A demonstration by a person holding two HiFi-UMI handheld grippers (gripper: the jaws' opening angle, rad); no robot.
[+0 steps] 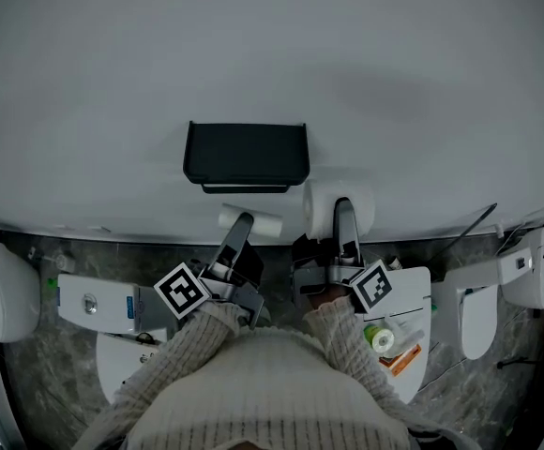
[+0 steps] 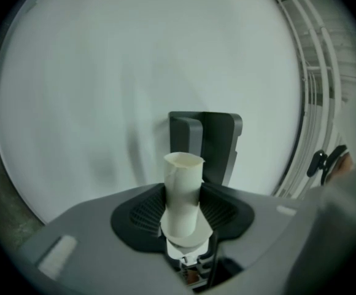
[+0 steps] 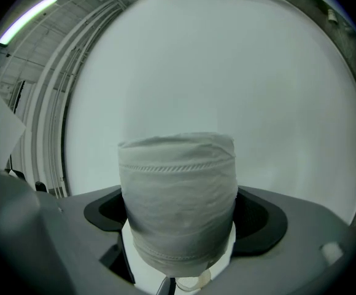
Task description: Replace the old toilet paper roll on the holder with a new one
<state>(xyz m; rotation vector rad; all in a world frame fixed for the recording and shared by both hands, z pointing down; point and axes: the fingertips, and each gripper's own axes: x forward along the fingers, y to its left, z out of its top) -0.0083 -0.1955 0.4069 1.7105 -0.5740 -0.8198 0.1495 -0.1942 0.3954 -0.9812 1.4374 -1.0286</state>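
The black paper holder (image 1: 246, 155) hangs on the white wall, also seen ahead in the left gripper view (image 2: 208, 143). Below it my left gripper (image 1: 244, 221) is shut on the old roll (image 1: 250, 220), a bare cardboard core (image 2: 183, 192) standing between the jaws. To the right my right gripper (image 1: 342, 204) is shut on the new toilet paper roll (image 1: 338, 206), a full white roll (image 3: 177, 198) that fills its view. Both grippers point at the wall just under the holder.
Toilets stand along the floor: one at the left (image 1: 5, 289), one at the right (image 1: 497, 293), and two lidded ones below me (image 1: 103, 303) (image 1: 413, 317). Small packages (image 1: 389, 340) lie on the right one. Dark marble floor (image 1: 28, 382) surrounds them.
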